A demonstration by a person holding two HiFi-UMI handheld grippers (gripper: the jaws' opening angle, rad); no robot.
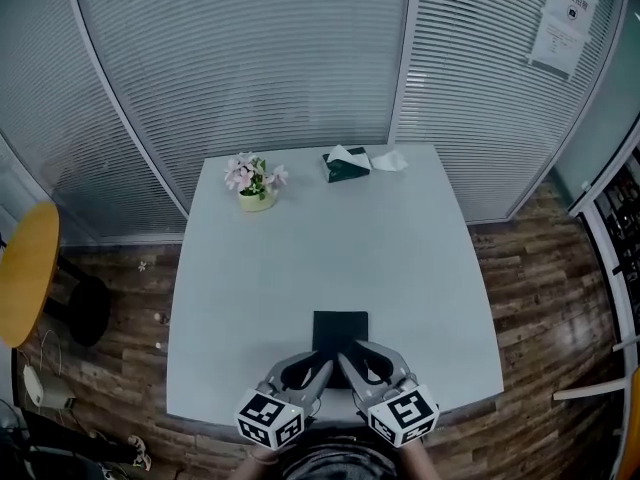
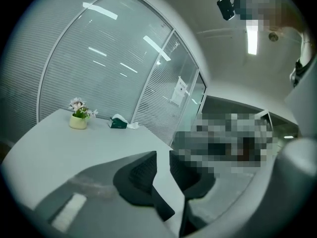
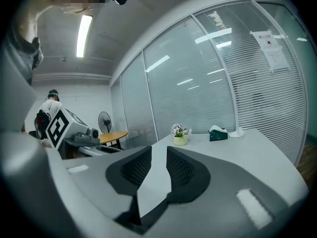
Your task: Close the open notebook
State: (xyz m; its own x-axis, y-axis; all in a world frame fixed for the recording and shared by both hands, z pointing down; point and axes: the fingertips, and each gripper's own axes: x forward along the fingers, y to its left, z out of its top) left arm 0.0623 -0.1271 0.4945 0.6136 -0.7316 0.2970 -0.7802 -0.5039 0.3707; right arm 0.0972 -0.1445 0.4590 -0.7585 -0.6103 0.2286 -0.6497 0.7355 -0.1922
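Left tongs (image 1: 320, 372): narrow gap, nothing gripped. Right tongs (image 1: 350, 364): slightly parted, empty. Tips of both converge over the notebook's near edge. Notebook (image 1: 340, 330): dark, flat, looks shut, on tabletop (image 1: 300, 248), reaching beyond the tips.

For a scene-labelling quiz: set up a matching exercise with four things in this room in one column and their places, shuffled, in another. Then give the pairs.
Things:
1. flower pot
2. tissue box
3. notebook
4. paper notice

Places:
A. on the glass wall, upper right
B. at the near edge of the table
C. far left corner of the table
D. far edge of the table, right of the middle

Pairs: 1-C, 2-D, 3-B, 4-A
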